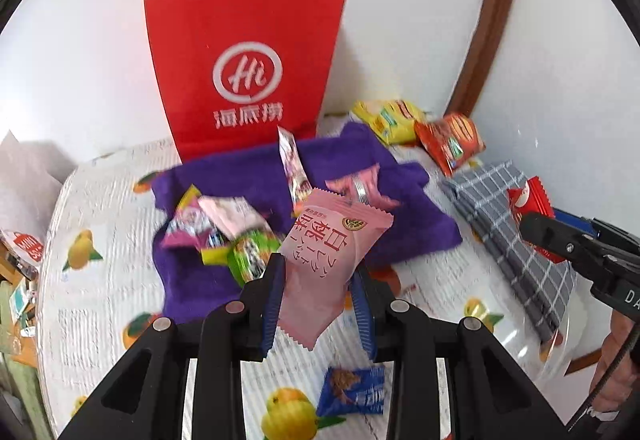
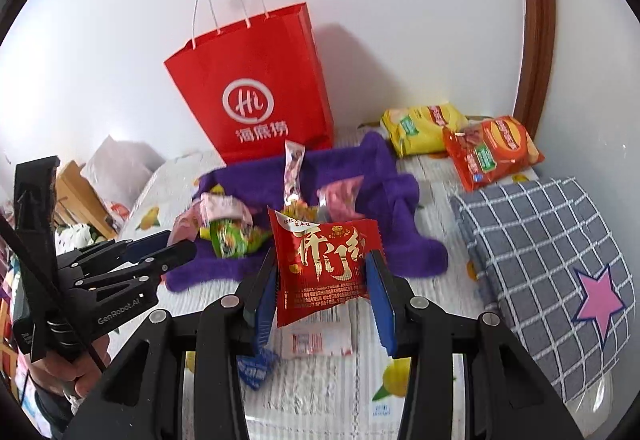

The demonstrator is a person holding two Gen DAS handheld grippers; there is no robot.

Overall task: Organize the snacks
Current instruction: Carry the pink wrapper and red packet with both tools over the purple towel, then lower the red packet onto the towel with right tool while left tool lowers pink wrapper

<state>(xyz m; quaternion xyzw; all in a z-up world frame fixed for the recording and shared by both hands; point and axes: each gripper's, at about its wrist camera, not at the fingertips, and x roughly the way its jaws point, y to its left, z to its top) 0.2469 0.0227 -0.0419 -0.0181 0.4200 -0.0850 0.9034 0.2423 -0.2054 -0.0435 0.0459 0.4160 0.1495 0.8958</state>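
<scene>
My left gripper (image 1: 318,282) is shut on a pink snack packet (image 1: 328,260) and holds it above the table, in front of the purple cloth (image 1: 260,180). My right gripper (image 2: 322,276) is shut on a red snack packet (image 2: 324,260), also lifted; it shows at the right edge of the left wrist view (image 1: 532,216). Several small snacks (image 1: 224,232) lie on the purple cloth. A red paper bag (image 1: 244,68) stands upright behind the cloth, also seen in the right wrist view (image 2: 260,88).
A yellow chip bag (image 2: 420,128) and an orange chip bag (image 2: 492,152) lie at the back right. A grey checked cloth (image 2: 548,260) lies at the right. A blue snack packet (image 1: 352,392) lies on the fruit-print tablecloth (image 1: 104,300) near me.
</scene>
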